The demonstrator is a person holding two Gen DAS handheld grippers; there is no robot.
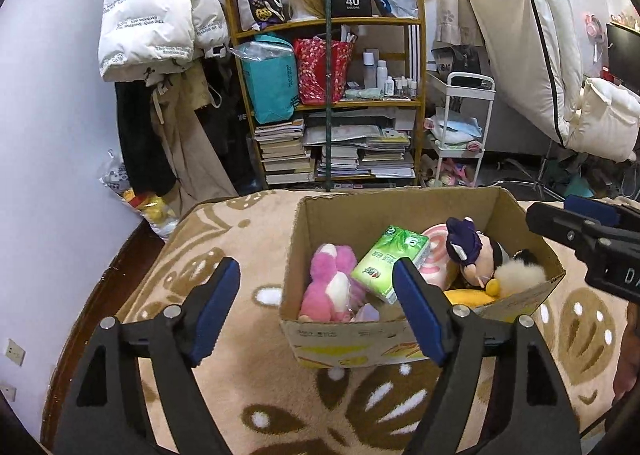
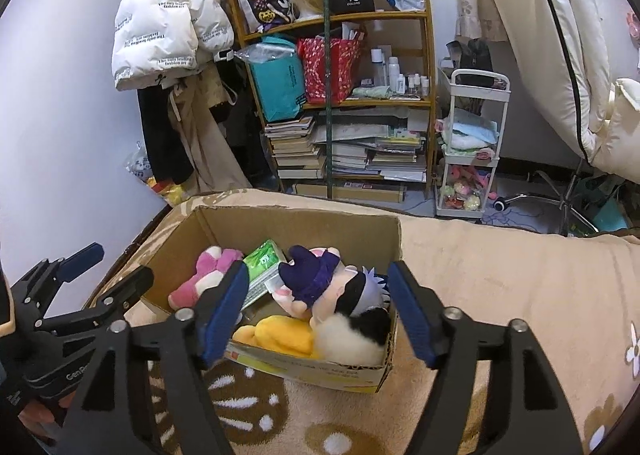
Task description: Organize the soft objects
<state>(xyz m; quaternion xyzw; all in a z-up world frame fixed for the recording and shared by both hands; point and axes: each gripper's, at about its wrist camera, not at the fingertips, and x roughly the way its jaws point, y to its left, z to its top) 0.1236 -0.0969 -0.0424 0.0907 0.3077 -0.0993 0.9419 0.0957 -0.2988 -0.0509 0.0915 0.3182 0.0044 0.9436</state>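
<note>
Plush toys, four at least, fill one cardboard box (image 2: pixel 352 233) beside one upright tissue pack (image 1: pixel 390 263); left tool (image 1: pixel 316 309) and right tool (image 2: pixel 316 309) both released.

The left gripper (image 1: pixel 316 311) was held with its two blue-padded fingers (image 1: pixel 216 307) spread wide apart, nothing between them, pointing forward and slightly down. The right gripper (image 2: pixel 314 307) was likewise wide open and empty, its fingers (image 2: pixel 412 311) angled the same way. In the left wrist view the right gripper (image 1: pixel 576 223) showed at the right edge; in the right wrist view the left gripper (image 2: pixel 100 275) appeared at the left edge.
</note>
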